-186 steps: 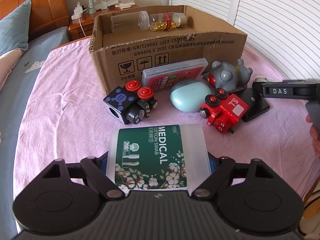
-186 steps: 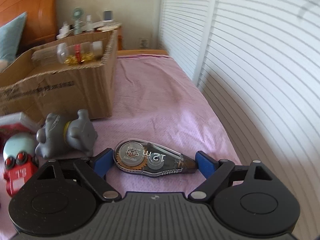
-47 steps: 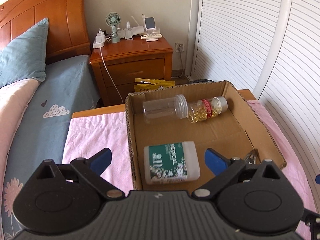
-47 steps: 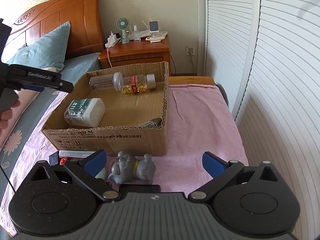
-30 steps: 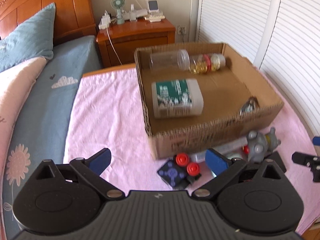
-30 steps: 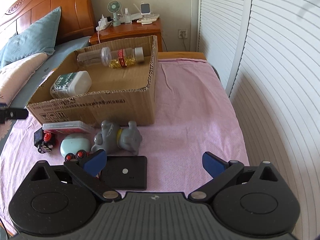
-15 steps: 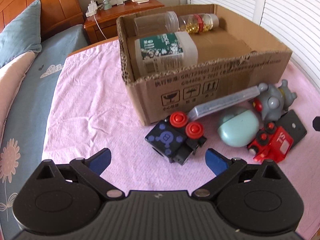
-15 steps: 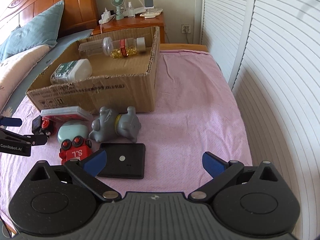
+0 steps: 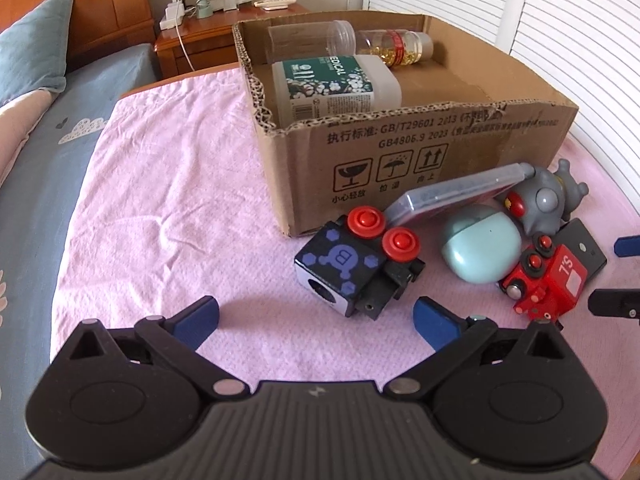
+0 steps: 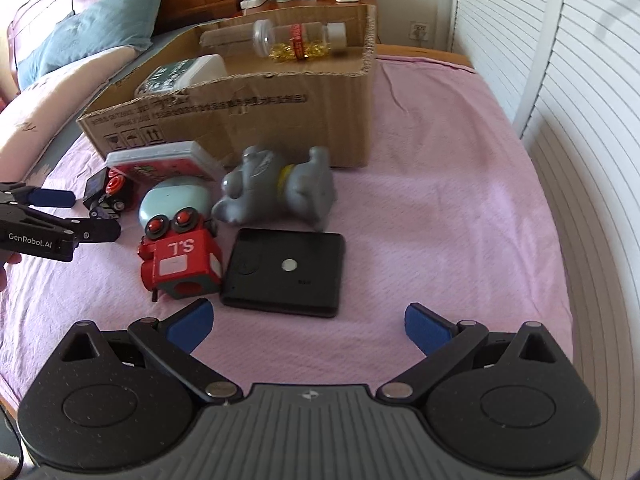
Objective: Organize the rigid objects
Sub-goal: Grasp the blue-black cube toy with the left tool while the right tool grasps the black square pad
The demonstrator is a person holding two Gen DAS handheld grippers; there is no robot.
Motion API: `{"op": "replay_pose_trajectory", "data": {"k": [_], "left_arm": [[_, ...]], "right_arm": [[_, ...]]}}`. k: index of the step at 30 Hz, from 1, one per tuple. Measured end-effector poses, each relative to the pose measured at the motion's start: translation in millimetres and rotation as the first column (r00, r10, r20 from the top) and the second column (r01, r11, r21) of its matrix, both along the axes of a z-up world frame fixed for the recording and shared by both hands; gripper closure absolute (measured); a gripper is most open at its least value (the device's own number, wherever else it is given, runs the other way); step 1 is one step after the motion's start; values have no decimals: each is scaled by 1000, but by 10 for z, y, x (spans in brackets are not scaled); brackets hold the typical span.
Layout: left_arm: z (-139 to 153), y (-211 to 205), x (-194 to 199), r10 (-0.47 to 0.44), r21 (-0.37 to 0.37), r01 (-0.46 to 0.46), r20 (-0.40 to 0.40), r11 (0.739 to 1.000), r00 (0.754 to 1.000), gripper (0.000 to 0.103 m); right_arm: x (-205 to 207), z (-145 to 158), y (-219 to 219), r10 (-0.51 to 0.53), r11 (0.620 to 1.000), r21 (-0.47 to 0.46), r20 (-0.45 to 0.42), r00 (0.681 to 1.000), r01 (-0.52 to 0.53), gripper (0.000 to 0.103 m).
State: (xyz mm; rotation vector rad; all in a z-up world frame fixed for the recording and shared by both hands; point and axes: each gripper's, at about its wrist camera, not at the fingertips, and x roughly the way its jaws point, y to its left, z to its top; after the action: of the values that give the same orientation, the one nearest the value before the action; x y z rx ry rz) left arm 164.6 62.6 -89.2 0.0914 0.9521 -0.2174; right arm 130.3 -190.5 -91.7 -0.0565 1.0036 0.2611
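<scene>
Nearest the cameras, the left hand-held gripper [image 9: 316, 318] and the right hand-held gripper [image 10: 306, 324] both hang spread wide, holding and touching nothing, over the pink cloth [image 9: 168, 200] on the bed. Just in front of the cardboard box [image 9: 420, 148] six things wait: the black cube toy [image 9: 352, 268] ahead of the left one, the red robot toy [image 10: 180, 260] and black flat device [image 10: 286, 272] ahead of the right one, then the mint case [image 9: 480, 248], the grey figure [image 10: 280, 188] and the flat card case [image 9: 460, 194] leaning toward the box wall. Inside the box lie the cotton swab tub [image 9: 332, 84], a clear bottle [image 9: 312, 38] and a capsule bottle [image 9: 394, 46]. I judge the sorting under halfway, three packed at least, six left
</scene>
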Motion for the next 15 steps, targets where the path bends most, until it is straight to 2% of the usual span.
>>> {"op": "replay_pose_trajectory", "data": {"k": [3,5,8,12,15], "left_arm": [[3,-4,9,-3,2,3,0,1000,1000,0],[0,5,-1,-10,0,10,11,1000,1000,0],[-6,10,2,-22,-2,22,22,1000,1000,0],[-5,13,15,-41,-3,41,29,999,999,0],[2,-8,38,-71,4,71,28,997,997,0]], "right_arm": [[5,-33,102,17,999,-40,24,1000,-16,0],[14,-63,167,33,995,-98,39,999,-29,0],[0,-69,143,37,995,-96,49,998,-32,0],[15,-75,-51,-45,995,-89,70,997,51,0],[-9,-85,-89,-38,995,-88,84,996,46,0]]}}
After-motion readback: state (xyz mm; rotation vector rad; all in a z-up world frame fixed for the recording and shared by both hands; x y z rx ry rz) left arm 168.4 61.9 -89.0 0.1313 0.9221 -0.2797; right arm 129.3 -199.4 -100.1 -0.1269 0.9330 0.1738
